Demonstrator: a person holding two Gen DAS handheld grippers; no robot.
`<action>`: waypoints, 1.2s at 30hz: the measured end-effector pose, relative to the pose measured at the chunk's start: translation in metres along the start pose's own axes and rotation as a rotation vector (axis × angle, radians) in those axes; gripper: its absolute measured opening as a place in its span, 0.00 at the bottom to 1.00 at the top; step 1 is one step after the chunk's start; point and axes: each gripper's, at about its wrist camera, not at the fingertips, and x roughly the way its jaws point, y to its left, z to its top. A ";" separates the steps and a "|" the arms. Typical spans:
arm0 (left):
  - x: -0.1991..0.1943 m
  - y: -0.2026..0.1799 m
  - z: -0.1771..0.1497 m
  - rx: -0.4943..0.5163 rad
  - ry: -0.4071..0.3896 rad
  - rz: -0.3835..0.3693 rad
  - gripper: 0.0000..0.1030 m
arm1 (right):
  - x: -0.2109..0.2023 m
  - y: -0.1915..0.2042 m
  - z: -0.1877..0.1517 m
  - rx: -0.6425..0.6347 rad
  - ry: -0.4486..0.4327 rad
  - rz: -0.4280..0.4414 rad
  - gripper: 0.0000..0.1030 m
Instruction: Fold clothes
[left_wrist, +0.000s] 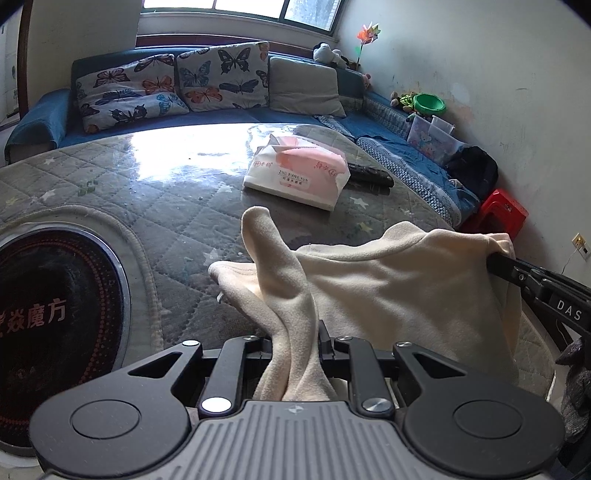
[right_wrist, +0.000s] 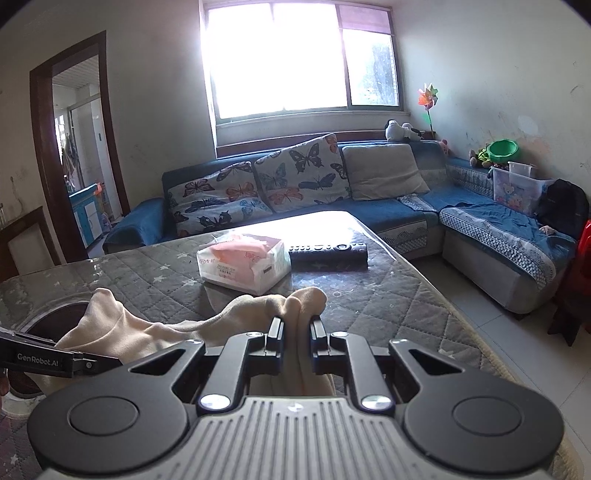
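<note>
Your left claw (left_wrist: 295, 336) pinches a bunched fold of the cream garment (left_wrist: 388, 291); your right claw (right_wrist: 297, 328) pinches another edge, cloth stretched between them above the table (right_wrist: 388, 295).

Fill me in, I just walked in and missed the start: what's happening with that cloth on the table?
A person is folding a cream fleece garment with two handheld grippers. The left tool is clamped on one bunch of the fabric and the right tool on another, so the garment is lifted and stretched between them above the quilted table cover. A tissue pack and remote control lie farther back.
</note>
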 end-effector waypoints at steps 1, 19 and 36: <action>0.001 0.000 0.000 0.000 0.002 0.001 0.18 | 0.001 0.001 0.000 -0.005 0.003 -0.004 0.12; 0.002 -0.001 0.001 0.005 0.007 0.028 0.18 | 0.008 0.016 0.004 -0.071 0.025 -0.074 0.12; 0.003 0.004 0.001 0.000 0.011 0.047 0.18 | 0.006 0.027 0.009 -0.111 0.034 -0.102 0.12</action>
